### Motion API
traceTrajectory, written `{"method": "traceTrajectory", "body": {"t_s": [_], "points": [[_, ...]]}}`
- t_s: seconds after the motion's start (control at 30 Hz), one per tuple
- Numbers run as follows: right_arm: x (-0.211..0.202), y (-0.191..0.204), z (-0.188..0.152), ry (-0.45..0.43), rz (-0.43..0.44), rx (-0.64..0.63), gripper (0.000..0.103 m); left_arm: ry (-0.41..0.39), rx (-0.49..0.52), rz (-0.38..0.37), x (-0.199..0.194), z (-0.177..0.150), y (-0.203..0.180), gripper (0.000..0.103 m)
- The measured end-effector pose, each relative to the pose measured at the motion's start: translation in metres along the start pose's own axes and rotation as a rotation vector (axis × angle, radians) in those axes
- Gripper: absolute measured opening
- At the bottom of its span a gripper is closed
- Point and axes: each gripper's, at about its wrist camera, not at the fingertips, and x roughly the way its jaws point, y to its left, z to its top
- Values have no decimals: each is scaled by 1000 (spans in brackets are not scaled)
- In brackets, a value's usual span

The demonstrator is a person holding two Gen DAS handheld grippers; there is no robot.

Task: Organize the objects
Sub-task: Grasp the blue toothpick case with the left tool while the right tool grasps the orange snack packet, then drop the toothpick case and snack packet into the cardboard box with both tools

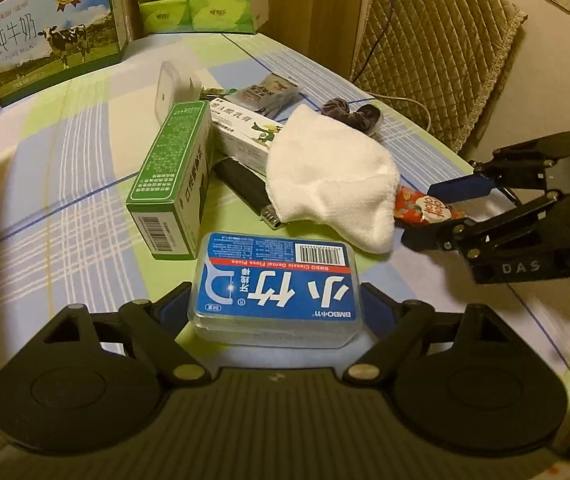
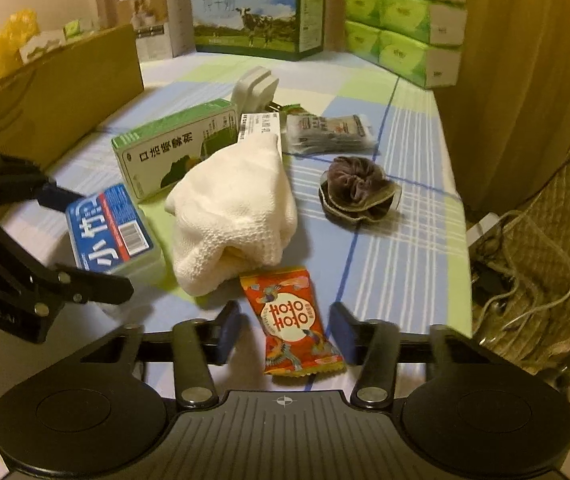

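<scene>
A blue-labelled clear box of floss picks (image 1: 275,280) lies on the checked tablecloth between the fingers of my left gripper (image 1: 275,304), whose blue pads rest against its two short sides. The same box (image 2: 109,228) and left gripper (image 2: 89,240) show at the left of the right wrist view. A red-orange snack packet (image 2: 291,320) lies flat between the pads of my right gripper (image 2: 287,332). The right pad is at the packet's edge and a gap shows beside the left pad. A white cloth (image 2: 233,208) is heaped just beyond the packet.
Beyond the cloth lie a green carton (image 1: 173,176), a white tube box (image 1: 241,136), a dark scrunchie (image 2: 355,186), a sachet pack (image 2: 329,132) and a white plug (image 2: 255,88). A milk carton (image 1: 49,36), tissue packs (image 2: 405,20) and a cardboard box (image 2: 53,92) border the table. A chair (image 1: 437,48) stands right.
</scene>
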Motion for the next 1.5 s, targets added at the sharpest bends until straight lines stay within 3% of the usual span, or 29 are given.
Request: {"method": "traceTrajectory", "body": {"t_s": [0.37,0.57,0.77,0.93,1.1,1.27,1.43,1.5], "points": [[-50,7,1,-18,-51,57,24,-41,-9,5,-32,-6,1,84],[-97,35,55,-133,-22,36,24,-123,-57,40,-93,4,17,84],[-118,104,130,-244,103,-10,24,-189,-107,151,-176,15,71,84],[-101,175,183,-273,227,-34,24,-165,-143,275,-223,3,135,84],[-56,236,214,-215,296,-80,25,-107,-195,367,-240,-22,204,84],[-14,274,222,-145,320,-110,25,-68,-197,382,-232,-38,245,84],[13,281,224,-105,331,-89,25,-72,-213,366,-223,-46,261,84],[19,279,226,-113,349,-69,29,-72,-220,359,-217,-46,265,84]]}}
